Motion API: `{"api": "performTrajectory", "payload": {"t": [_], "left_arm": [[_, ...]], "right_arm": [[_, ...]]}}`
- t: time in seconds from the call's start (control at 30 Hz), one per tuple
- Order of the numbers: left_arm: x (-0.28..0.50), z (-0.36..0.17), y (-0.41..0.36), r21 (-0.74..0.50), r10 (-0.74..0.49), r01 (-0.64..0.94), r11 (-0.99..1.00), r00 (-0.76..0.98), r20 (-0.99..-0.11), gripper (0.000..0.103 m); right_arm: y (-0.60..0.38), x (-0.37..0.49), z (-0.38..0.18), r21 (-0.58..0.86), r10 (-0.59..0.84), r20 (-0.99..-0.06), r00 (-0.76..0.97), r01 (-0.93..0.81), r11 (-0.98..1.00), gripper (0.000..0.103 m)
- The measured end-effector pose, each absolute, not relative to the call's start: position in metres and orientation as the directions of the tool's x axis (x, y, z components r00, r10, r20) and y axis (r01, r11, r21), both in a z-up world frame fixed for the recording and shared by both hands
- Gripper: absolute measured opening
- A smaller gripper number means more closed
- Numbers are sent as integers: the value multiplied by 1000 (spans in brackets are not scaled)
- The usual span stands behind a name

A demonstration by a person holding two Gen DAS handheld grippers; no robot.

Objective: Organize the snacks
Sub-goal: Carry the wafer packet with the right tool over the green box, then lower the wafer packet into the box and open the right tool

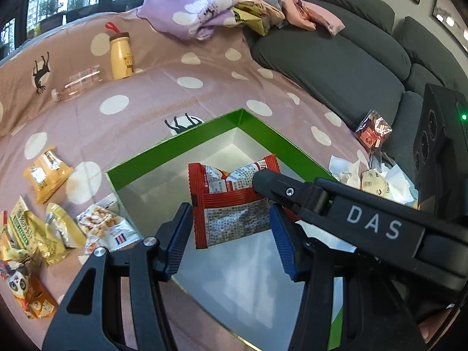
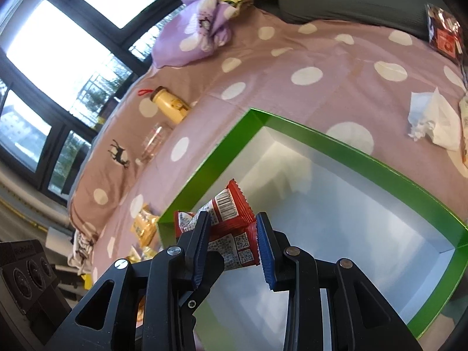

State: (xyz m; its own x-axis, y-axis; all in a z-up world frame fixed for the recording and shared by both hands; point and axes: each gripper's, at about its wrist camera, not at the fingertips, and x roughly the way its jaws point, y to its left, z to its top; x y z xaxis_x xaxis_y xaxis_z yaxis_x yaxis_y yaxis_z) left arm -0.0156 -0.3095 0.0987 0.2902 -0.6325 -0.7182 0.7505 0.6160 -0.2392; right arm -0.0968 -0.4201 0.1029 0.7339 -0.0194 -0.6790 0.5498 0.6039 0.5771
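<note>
A red snack packet (image 1: 231,204) with grey print hangs over the open green box (image 1: 175,146), whose white inside holds nothing. The left gripper (image 1: 230,209) has its blue pads pressed on the packet's two side edges. From the right, a finger of the right gripper (image 1: 272,184) reaches over the packet's top. In the right wrist view the right gripper (image 2: 233,216) is shut on the same crumpled packet (image 2: 231,222) above the near corner of the box (image 2: 365,158). A black tip of the left gripper's finger (image 2: 204,275) shows just under it.
Loose snack packets lie left of the box: a yellow one (image 1: 45,175), a white one (image 1: 108,225) and a pile (image 1: 35,234). A yellow bottle (image 1: 121,55) and a clear bottle (image 1: 77,83) lie further back. Tissues (image 2: 435,122) and a red packet (image 1: 373,130) sit by the grey sofa (image 1: 336,58).
</note>
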Motion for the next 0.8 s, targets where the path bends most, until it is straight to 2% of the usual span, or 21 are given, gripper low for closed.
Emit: {"api": "performTrajectory", "payload": {"t": [0.8], "left_arm": [[-11,73,-328,-276,-604,741,612,213,-768,54]], "right_arm": [[-433,-92,80,523,-27,-762,647,640,563,35]]}}
